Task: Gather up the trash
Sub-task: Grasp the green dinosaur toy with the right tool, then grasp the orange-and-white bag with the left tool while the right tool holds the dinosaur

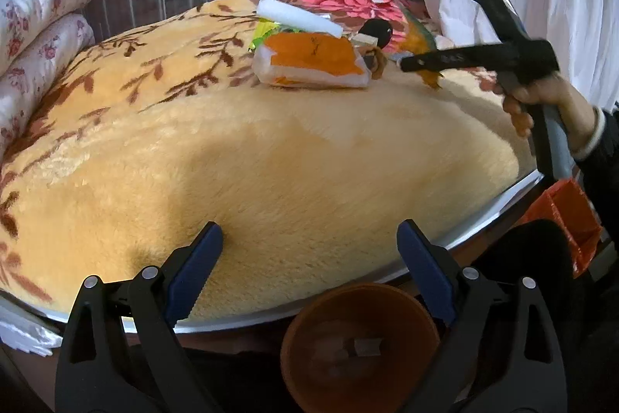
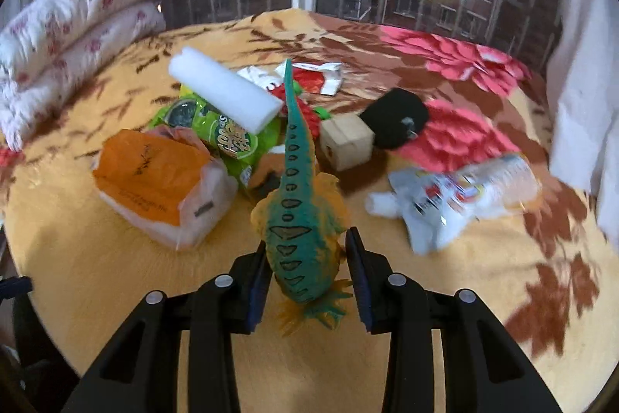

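Note:
My right gripper (image 2: 307, 269) is shut on a green and orange toy dinosaur (image 2: 300, 219), held above the bed; its tail points away from me. Behind it lies a pile: an orange and white bag (image 2: 154, 177), a green snack packet (image 2: 224, 134), a white foam roll (image 2: 224, 93), a red and white wrapper (image 2: 309, 78), a crumpled white packet (image 2: 452, 196). My left gripper (image 1: 309, 258) is open and empty above the bed's near edge. The left wrist view shows the right gripper (image 1: 479, 59) beside the orange bag (image 1: 309, 60) and foam roll (image 1: 298, 16).
A brown bin (image 1: 359, 347) stands on the floor below my left gripper, with an orange bag (image 1: 568, 219) to its right. A wooden block (image 2: 346, 140) and a black object (image 2: 396, 119) lie in the pile. Folded floral quilts (image 2: 73, 37) sit at the left. Windows stand behind the bed.

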A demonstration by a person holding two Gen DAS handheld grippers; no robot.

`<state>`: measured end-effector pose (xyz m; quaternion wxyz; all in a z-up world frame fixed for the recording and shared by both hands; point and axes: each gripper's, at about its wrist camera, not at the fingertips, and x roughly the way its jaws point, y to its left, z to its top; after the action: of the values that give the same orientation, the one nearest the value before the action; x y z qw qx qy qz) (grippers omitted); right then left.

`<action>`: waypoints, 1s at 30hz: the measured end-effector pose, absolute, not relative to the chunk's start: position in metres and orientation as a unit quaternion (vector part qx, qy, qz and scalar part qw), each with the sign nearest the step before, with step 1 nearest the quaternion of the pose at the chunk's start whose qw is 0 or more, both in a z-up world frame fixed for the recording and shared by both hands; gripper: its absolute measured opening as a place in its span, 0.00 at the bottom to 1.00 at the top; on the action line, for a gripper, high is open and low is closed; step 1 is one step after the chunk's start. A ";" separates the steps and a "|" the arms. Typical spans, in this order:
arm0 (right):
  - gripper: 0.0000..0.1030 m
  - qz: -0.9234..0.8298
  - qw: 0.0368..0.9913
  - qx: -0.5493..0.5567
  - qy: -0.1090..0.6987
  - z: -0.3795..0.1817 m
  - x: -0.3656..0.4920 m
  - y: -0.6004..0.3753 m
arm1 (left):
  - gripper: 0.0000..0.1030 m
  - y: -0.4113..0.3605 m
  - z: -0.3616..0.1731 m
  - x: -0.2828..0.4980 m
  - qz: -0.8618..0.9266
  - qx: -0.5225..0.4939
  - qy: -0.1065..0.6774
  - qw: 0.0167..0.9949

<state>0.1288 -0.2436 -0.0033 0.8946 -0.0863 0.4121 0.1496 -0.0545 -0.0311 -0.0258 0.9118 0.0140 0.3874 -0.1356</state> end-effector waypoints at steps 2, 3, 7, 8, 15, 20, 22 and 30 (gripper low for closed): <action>0.36 0.149 0.898 -0.074 0.408 0.001 0.117 -0.254 | 0.86 -0.034 -0.020 -0.052 -0.135 0.016 0.386 0.913; 0.36 0.148 0.899 -0.070 0.406 0.002 0.112 -0.259 | 0.86 -0.035 -0.017 -0.049 -0.136 0.017 0.384 0.913; 0.36 0.152 0.906 -0.048 0.393 0.008 0.083 -0.274 | 0.87 -0.046 -0.002 -0.022 -0.144 0.012 0.384 0.912; 0.36 0.154 0.907 -0.046 0.390 0.008 0.077 -0.277 | 0.87 -0.049 0.001 -0.014 -0.144 0.011 0.383 0.912; 0.36 0.168 0.907 -0.017 0.387 0.007 0.041 -0.294 | 0.87 -0.054 0.010 0.069 -0.119 0.004 0.400 0.909; 0.36 0.172 0.907 -0.017 0.384 0.001 0.026 -0.298 | 0.87 -0.041 -0.002 0.112 -0.129 -0.031 0.432 0.892; 0.36 0.172 0.908 -0.018 0.382 -0.001 0.025 -0.298 | 0.86 -0.043 -0.009 0.124 -0.128 -0.032 0.432 0.892; 0.36 0.164 0.913 -0.008 0.374 -0.002 0.025 -0.298 | 0.33 -0.056 -0.016 0.118 -0.139 -0.015 0.410 0.901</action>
<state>0.0249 -0.2979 -0.0022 0.9126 -0.0081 0.3742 0.1642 0.1176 -0.0556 -0.0161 0.9010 -0.0148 0.4104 -0.1395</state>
